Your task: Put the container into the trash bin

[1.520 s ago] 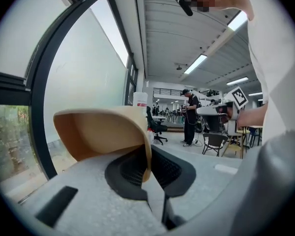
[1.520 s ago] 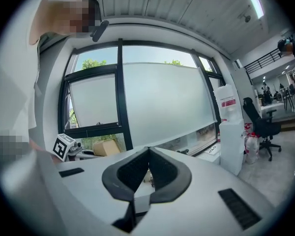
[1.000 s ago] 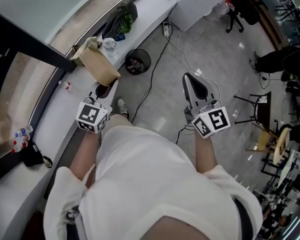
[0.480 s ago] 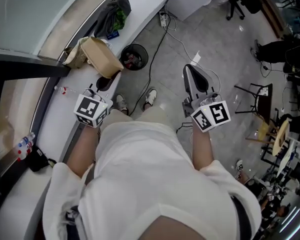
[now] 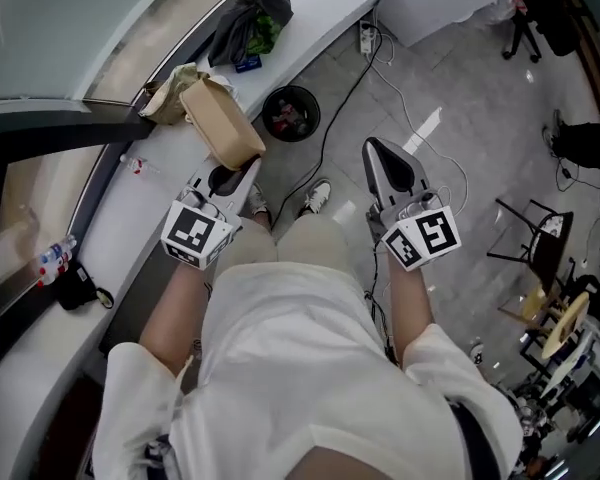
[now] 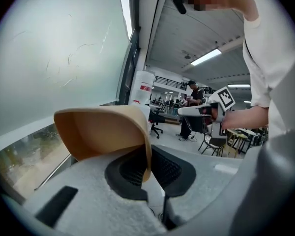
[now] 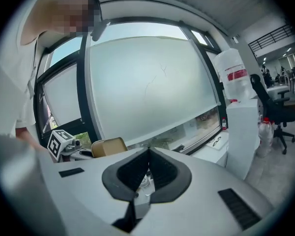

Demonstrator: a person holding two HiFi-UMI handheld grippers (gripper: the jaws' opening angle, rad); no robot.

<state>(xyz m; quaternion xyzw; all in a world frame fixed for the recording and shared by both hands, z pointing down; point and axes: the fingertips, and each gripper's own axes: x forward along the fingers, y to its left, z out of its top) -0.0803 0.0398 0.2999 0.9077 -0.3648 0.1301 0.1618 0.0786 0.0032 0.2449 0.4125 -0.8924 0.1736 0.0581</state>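
Over the last second the tan, shallow, moulded-fibre container (image 5: 220, 123) has been carried forward with the person's steps. It has stayed clenched by its rim in the left tongs (image 5: 235, 180); in the left gripper view that rim is seen pinched edge-on between the 2 dark pads. The right tongs (image 5: 385, 163) have advanced alongside, pressed together on nothing, and appear to have no part in the carry. The black, round trash bin (image 5: 290, 113), already partly filled with litter, stands on the grey floor just beside the long white tabletop (image 5: 115, 223). In the head view it is now seen just beyond the container's far end, where a second ago a slightly wider gap was visible. The container is held in the air and has not yet been brought over the bin's opening. The approach is judged nearly complete: a short further reach toward the bin and a release by the left tongs appear to be all that remains.
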